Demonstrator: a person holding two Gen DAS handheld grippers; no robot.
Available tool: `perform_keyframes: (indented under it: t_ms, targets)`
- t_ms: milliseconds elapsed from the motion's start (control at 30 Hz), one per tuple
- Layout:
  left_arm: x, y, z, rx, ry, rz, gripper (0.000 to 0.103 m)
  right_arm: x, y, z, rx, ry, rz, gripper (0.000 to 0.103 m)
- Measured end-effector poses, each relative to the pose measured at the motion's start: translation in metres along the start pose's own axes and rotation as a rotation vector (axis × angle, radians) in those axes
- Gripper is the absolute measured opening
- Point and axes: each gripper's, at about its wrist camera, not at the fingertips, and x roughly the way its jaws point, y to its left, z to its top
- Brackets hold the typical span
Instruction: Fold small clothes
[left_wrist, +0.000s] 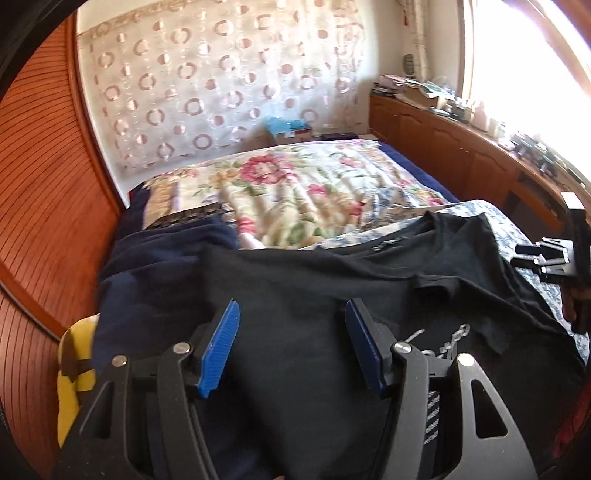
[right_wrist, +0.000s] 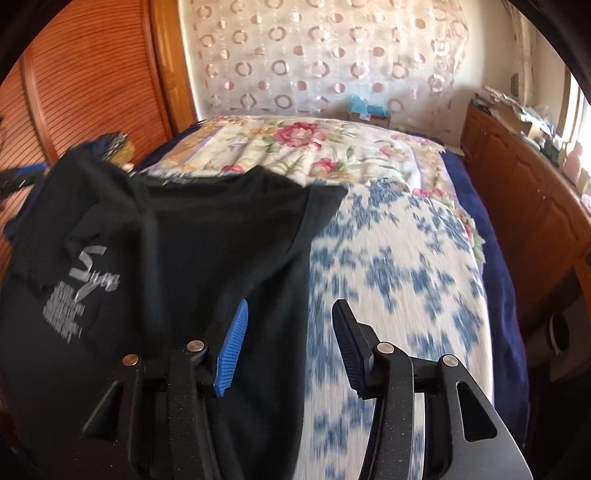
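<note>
**Left wrist and right wrist views: black T-shirt spread on the bed, both grippers empty**

Left wrist view, from left to right: a ribbed wooden wardrobe (left_wrist: 40, 177) fills the edge, with something yellow (left_wrist: 74, 354) low beside it. Next comes dark navy cloth (left_wrist: 155, 258) on the bed, then the black T-shirt (left_wrist: 295, 273) lying rumpled across the near part of the bed, its pale print (left_wrist: 439, 339) showing on the right. The left gripper (left_wrist: 291, 343) hovers above the shirt, its blue pads (left_wrist: 218, 347) well apart with nothing pinched between them. Beyond lies a floral quilt (left_wrist: 280, 184). Far right, the right gripper (left_wrist: 543, 258) shows partly, in front of a wooden cabinet (left_wrist: 461, 147) under a bright window.

Right wrist view, from left to right: the wardrobe again, then the T-shirt with its grey lettering (right_wrist: 92, 280), its edge resting on a blue-and-white patterned cover (right_wrist: 399, 266). The right gripper (right_wrist: 288, 343) stands open about halfway, holding nothing; its left pad is over the shirt's edge, its right over the cover. The cabinet (right_wrist: 517, 177) runs along the right.
</note>
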Motion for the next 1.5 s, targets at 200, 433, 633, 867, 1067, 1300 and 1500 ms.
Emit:
perform_keyframes:
  t_ms: [200, 433, 633, 867, 1067, 1300, 1500]
  targets:
    - [0.005, 0.031, -0.011, -0.033, 0.013, 0.020, 0.059, 0.040, -0.008, 0.040, 0.030, 0.062, -0.009, 0.048]
    - [0.017, 0.042, -0.019, -0.043, 0.041, 0.019, 0.059, 0.057, -0.010, 0.064, -0.046, 0.080, -0.030, 0.007]
    - [0.021, 0.040, -0.016, -0.022, 0.043, 0.008, 0.060, 0.045, -0.035, 0.090, -0.066, 0.046, -0.078, 0.005]
    - [0.031, 0.043, -0.014, -0.018, 0.065, 0.015, 0.060, 0.058, -0.045, 0.096, -0.090, 0.078, -0.087, 0.005]
    - [0.033, 0.043, -0.011, -0.037, 0.068, 0.014, 0.059, 0.069, -0.050, 0.087, -0.049, 0.073, -0.073, 0.005]
    - [0.025, 0.050, -0.004, -0.072, 0.030, -0.018, 0.059, 0.075, -0.057, 0.080, -0.027, 0.081, -0.080, 0.013]
    - [0.031, 0.049, 0.006, -0.062, 0.043, 0.002, 0.030, 0.078, -0.061, 0.074, -0.009, 0.077, -0.082, 0.021]
